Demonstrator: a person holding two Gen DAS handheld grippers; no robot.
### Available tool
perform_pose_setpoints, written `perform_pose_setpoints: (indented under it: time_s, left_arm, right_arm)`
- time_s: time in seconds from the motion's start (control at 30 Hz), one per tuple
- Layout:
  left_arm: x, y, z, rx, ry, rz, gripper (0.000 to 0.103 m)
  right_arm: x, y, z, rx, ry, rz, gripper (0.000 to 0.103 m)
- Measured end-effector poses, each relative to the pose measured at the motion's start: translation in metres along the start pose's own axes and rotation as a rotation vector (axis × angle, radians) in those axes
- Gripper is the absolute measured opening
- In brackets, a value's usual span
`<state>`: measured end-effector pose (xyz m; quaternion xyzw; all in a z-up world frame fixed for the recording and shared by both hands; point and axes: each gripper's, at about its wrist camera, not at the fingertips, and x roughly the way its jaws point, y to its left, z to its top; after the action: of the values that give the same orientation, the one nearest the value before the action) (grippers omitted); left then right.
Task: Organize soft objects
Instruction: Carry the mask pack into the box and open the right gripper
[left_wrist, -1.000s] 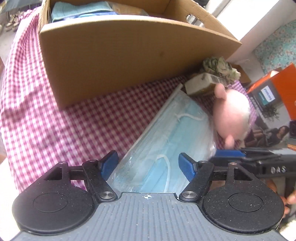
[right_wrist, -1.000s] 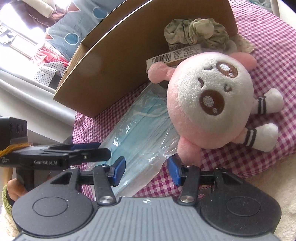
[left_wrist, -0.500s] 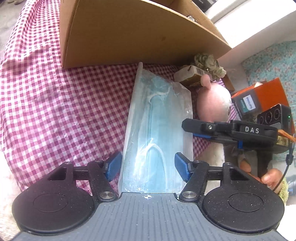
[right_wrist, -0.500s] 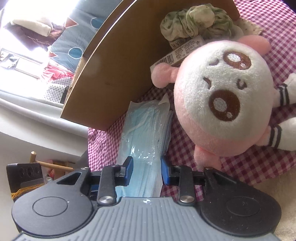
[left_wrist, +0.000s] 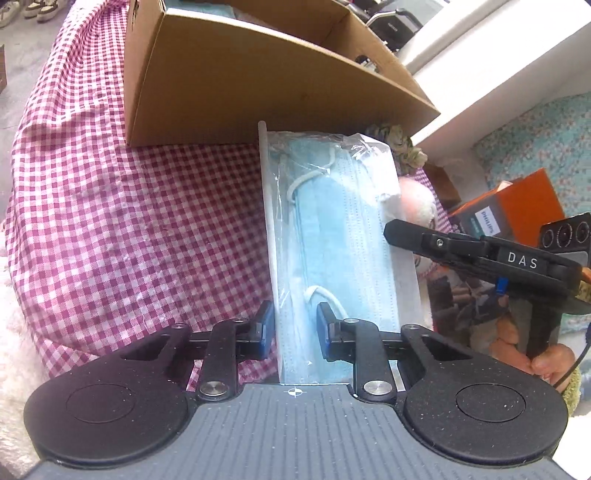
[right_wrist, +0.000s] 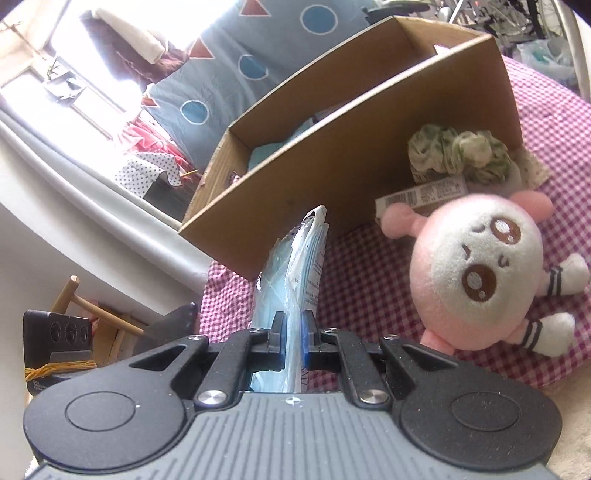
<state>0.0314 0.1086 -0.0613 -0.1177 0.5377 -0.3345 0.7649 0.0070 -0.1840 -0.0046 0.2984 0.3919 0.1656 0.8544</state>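
Observation:
A clear plastic pack of blue face masks (left_wrist: 334, 236) is lifted off the checked cloth. My right gripper (right_wrist: 291, 338) is shut on the pack (right_wrist: 295, 280), holding it edge-on. My left gripper (left_wrist: 294, 334) has its jaws part-closed around the pack's near end; the pads look close to it, contact unclear. The right gripper also shows in the left wrist view (left_wrist: 461, 251) beside the pack. A pink and white plush doll (right_wrist: 480, 273) lies on the cloth at right. A green scrunchie (right_wrist: 458, 153) on a card lies against the cardboard box (right_wrist: 351, 147).
The box (left_wrist: 258, 85) stands open at the back on the red-white checked cloth (left_wrist: 129, 221), with blue fabric inside. An orange carton (left_wrist: 517, 210) sits off to the right. White fluffy fabric borders the cloth at left.
The right gripper closed on the mask pack and lifted it upright. The left gripper's jaws narrowed around the pack's near end, and the box came more into view.

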Motion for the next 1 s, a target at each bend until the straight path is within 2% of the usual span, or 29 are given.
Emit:
perform_pose_setpoints:
  time_s: [0.23,0.4,0.53,0.7,0.8,1.0]
  left_arm:
    - [-0.046,-0.019,0.0,0.003,-0.126,-0.04,0.023]
    - [-0.067,-0.044,0.027,0.048,-0.233,-0.053,0.023]
    - [-0.067,-0.062,0.07,0.069,-0.291,-0.055,0.023]
    - [-0.044,-0.083,0.131,0.094,-0.301,-0.053,0.023]
    - [-0.003,-0.089,0.191,0.078,-0.27,-0.046,0.023]
    - [0.077,-0.082,0.266,0.013,-0.17,-0.052,0.023]
  right_arm:
    - [-0.033,0.038,0.031,-0.175,-0.077,0.059,0.009]
    - [-0.044,0.054,0.078,-0.287,-0.128,0.084,0.009]
    - [-0.041,0.048,0.126,-0.326,-0.145,0.093,0.009]
    - [-0.027,0.022,0.194,-0.312,-0.123,0.082,0.009]
    - [-0.012,0.0,0.234,-0.31,-0.1,0.054,0.009]
    - [0.034,-0.041,0.29,-0.351,-0.042,-0.074,0.009]
